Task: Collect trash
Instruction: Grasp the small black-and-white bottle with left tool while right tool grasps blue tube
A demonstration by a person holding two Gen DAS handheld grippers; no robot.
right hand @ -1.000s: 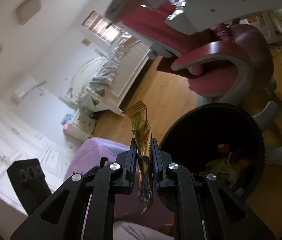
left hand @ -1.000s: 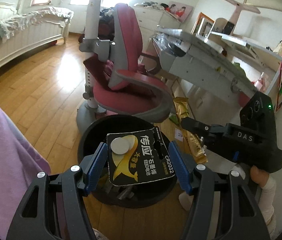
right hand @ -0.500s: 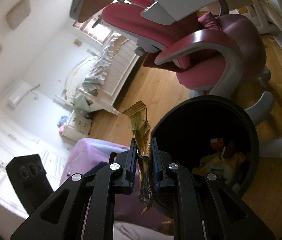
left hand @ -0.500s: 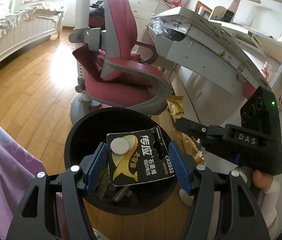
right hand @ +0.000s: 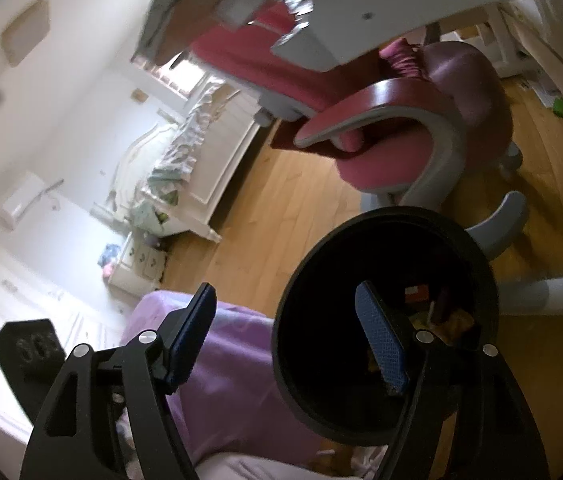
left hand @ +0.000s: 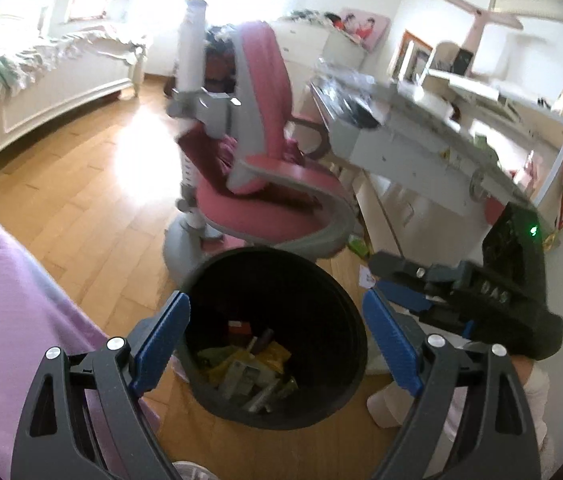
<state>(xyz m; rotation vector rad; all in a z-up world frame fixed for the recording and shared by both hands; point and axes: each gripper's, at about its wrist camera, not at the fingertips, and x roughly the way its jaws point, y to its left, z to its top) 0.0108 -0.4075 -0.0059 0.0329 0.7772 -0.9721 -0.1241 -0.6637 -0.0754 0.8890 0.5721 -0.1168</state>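
Grippers: my left gripper (left hand: 275, 338) and right gripper (right hand: 285, 334) opening, empty, above round black plastic bin (left hand: 321, 280) holding wrappers (left hand: 249, 372).

Both wrist views look steeply down, close above the black bin (left hand: 273, 344) — shared — from opposite sides.

the left gripper (left hand: 275, 344) hangs over a black trash bin (left hand: 345, 360) on the wood floor (left hand: 93, 184). its blue jaws are opening and nothing is between them. wrappers and small boxes (left hand: 247, 372) lie at the bottom of the bin. the right gripper (left hand: 385, 280) comes in from the right side, just beside the bin's rim. a pink chair (left hand: 265, 184) stands behind the bin, next to a grey table (left hand: 413, 140). a purple cloth (left hand: 9, 292) is at the left.
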